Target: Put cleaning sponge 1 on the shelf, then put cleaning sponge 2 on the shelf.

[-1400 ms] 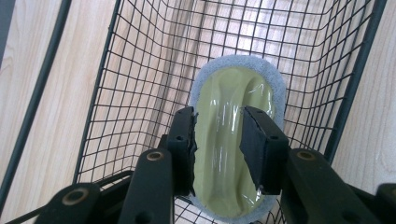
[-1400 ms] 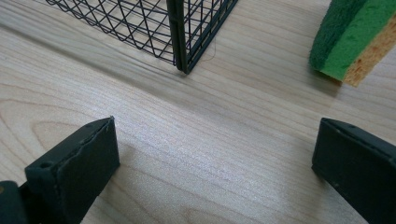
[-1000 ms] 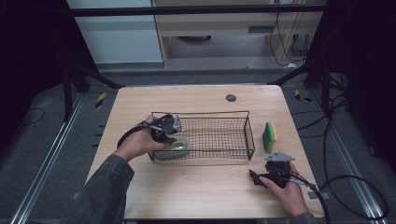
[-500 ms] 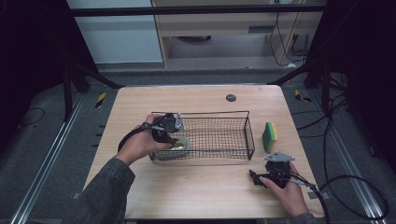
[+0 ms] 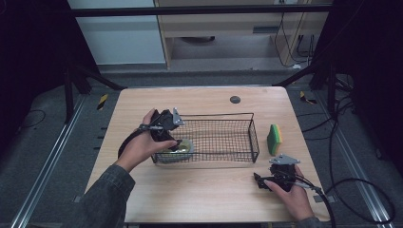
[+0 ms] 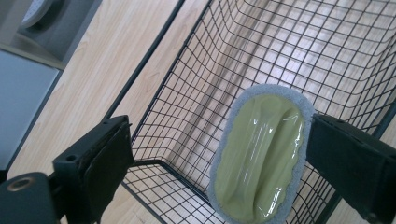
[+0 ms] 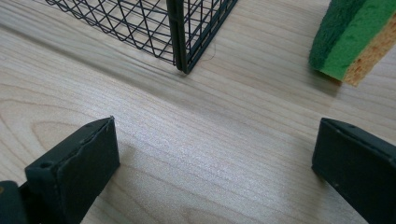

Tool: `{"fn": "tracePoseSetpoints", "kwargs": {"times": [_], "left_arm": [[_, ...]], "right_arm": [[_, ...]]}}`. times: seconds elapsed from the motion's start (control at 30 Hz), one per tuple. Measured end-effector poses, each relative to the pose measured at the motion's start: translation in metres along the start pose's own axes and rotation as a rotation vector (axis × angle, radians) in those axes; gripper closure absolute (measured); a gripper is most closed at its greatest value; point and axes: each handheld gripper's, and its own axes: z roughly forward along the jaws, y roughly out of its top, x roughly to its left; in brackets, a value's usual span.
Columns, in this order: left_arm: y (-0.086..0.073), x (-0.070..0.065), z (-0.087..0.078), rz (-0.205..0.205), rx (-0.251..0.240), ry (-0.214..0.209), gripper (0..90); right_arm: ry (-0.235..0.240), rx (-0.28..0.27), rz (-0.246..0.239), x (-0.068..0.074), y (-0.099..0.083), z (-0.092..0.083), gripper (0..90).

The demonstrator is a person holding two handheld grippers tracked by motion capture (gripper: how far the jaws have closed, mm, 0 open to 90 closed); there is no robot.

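An oval yellow-green scrub pad (image 6: 261,154) with a pale grey rim lies tilted in the left end of a black wire basket (image 6: 187,93). In the high view the scrub pad (image 5: 179,149) sits in the near left corner of the basket (image 5: 223,116). My left gripper (image 5: 172,141) reaches down into that corner. The left gripper (image 6: 219,130) is open and its jaws have just been opening; the pad lies between them, close to the right jaw and far from the left one. My right gripper (image 5: 259,181) rests open on the wood, nothing between the jaws of the right gripper (image 7: 215,135).
A green and yellow sponge (image 5: 273,138) stands on the table right of the basket; the sponge (image 7: 355,37) is ahead of the right gripper, beside the basket's corner (image 7: 180,32). A dark round hole (image 5: 235,99) marks the far tabletop. Cables trail off the right edge.
From above, the left hand has barely shifted at the basket's left end, and the pad stays in that corner. The right hand has kept still.
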Motion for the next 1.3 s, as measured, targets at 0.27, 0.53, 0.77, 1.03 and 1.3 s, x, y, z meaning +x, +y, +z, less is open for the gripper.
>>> {"fn": "tracePoseSetpoints", "kwargs": {"times": [0.27,0.53,0.77,1.03,1.3], "left_arm": [[-0.012,0.002,-0.01,-0.059,-0.049,0.012,5.3],[-0.023,0.002,-0.021,-0.107,-0.064,0.036,6.0],[-0.039,0.001,-0.036,-0.187,-0.11,0.037,5.5],[-0.067,-0.004,-0.054,-0.258,-0.148,0.045,5.7],[-0.119,-0.023,-0.059,-0.373,-0.197,0.042,5.7]], "right_arm": [[0.001,-0.001,-0.003,0.0,0.0,0.0,0.9],[0.0,0.0,-0.002,0.0,0.0,0.0,0.9],[-0.003,0.0,0.0,0.0,0.0,0.0,0.9],[-0.006,0.0,0.003,0.0,0.0,0.0,0.9],[-0.001,0.001,0.001,0.0,0.0,0.0,0.7]]}}
